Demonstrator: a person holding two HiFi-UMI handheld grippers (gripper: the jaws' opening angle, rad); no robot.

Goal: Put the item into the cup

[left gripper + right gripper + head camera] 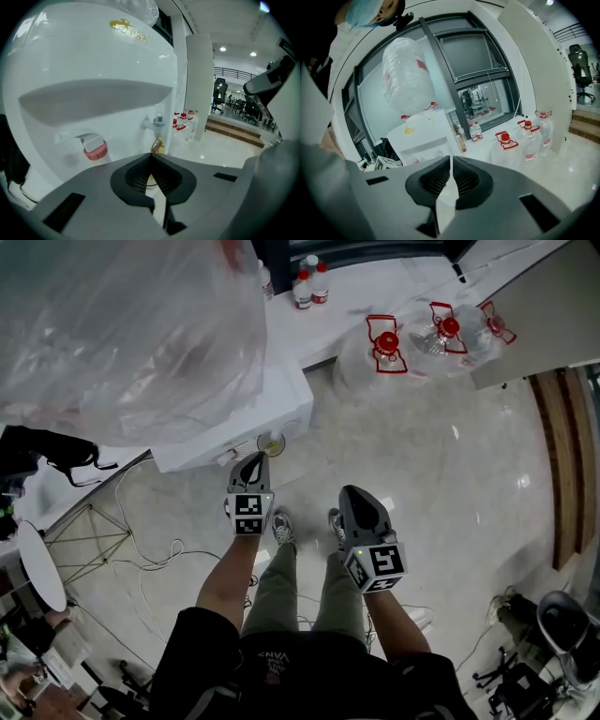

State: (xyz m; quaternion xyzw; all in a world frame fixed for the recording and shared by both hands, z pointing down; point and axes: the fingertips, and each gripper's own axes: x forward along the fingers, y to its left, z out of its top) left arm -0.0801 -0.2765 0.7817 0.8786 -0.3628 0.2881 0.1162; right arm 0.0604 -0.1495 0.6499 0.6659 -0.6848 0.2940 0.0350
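A small clear cup (pixel 271 443) stands on the ledge under the taps of a white water dispenser (pixel 234 409). Something yellowish shows inside it. My left gripper (pixel 252 461) points at the cup from just short of it, jaws shut. In the left gripper view the yellow item (pixel 157 145) sticks up right beyond the closed tips of the left gripper (pixel 151 157). Whether they touch it is unclear. A curved cup rim shows through the slit below. My right gripper (pixel 359 502) hangs lower over the floor, shut and empty; in its own view the right gripper (pixel 451 161) faces the dispenser (pixel 422 136) from afar.
The dispenser has a red tap (pixel 95 150) and a blue tap (pixel 158 122), and a large water bottle (pixel 122 324) on top. Big red-capped jugs (pixel 386 338) stand on the floor to the right, small bottles (pixel 311 287) behind. Cables (pixel 141 549) trail on the floor at left.
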